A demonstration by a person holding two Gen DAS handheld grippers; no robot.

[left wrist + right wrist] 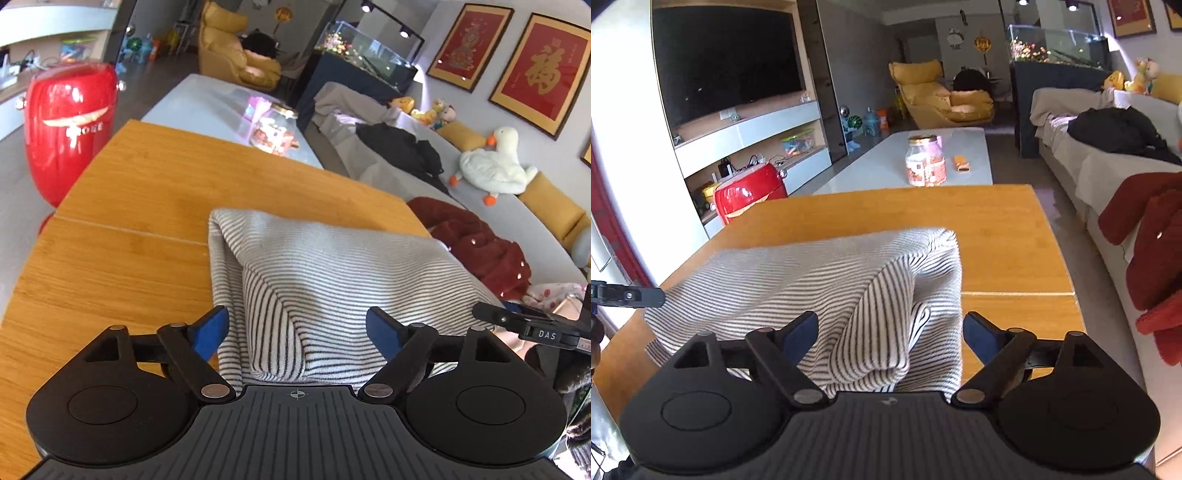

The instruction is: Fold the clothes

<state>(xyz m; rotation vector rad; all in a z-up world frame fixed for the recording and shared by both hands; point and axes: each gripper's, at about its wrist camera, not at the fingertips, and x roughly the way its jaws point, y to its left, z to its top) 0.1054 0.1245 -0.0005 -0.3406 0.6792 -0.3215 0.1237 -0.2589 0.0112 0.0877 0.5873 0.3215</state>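
Observation:
A white garment with thin dark stripes point(332, 273) lies folded on the wooden table point(122, 229); it also shows in the right wrist view point(820, 273). My left gripper point(297, 330) is open, its blue fingers on either side of the garment's near left corner, where a fold of cloth bulges up. My right gripper point(890, 332) is open around the garment's near right corner. Neither pair of pads presses the cloth. The tip of the right gripper point(517, 321) shows at the right edge of the left view, and the tip of the left gripper point(628, 295) at the left edge of the right view.
A red barrel-shaped appliance point(70, 125) stands beyond the table's far left corner. A grey sofa point(413, 173) on the right holds a dark red fuzzy garment point(476, 243), a black jacket point(402, 147) and a plush goose point(495, 166). A white coffee table point(923, 162) carries a jar point(925, 160).

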